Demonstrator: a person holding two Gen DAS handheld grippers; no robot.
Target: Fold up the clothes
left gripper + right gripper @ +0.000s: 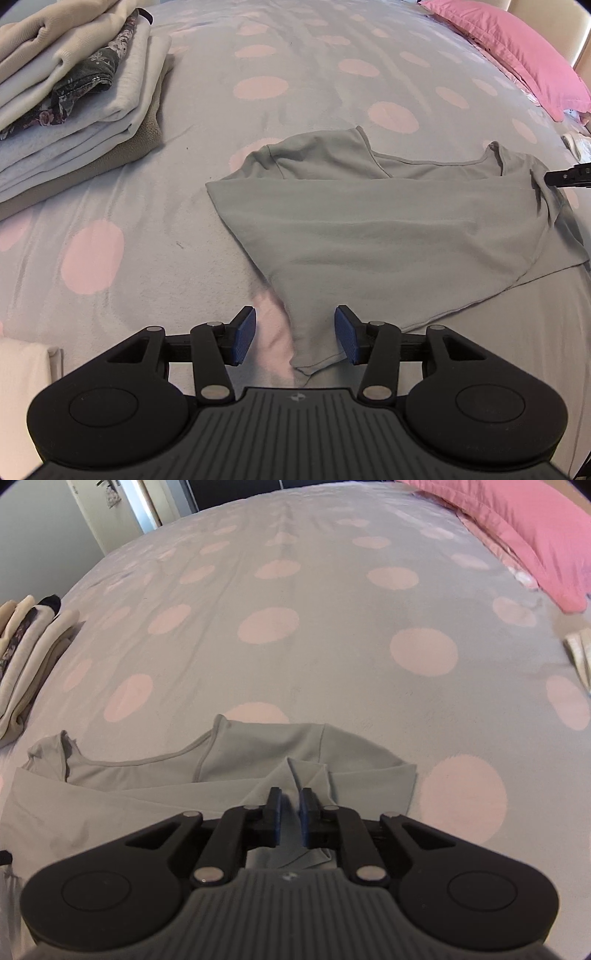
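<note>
from the left wrist view, my left gripper stands spread, its blue pads either side of the lower corner of the grey t-shirt without pressing it. the shirt lies partly folded on the spotted bedsheet, well apart from the stack of folded clothes. from the right wrist view, my right gripper has its jaws nearly together over a bunched sleeve fold of the grey t-shirt; i cannot tell whether the pads pinch cloth. i judge i am mid-fold: next i must close on both points and carry the fabric across evenly.
</note>
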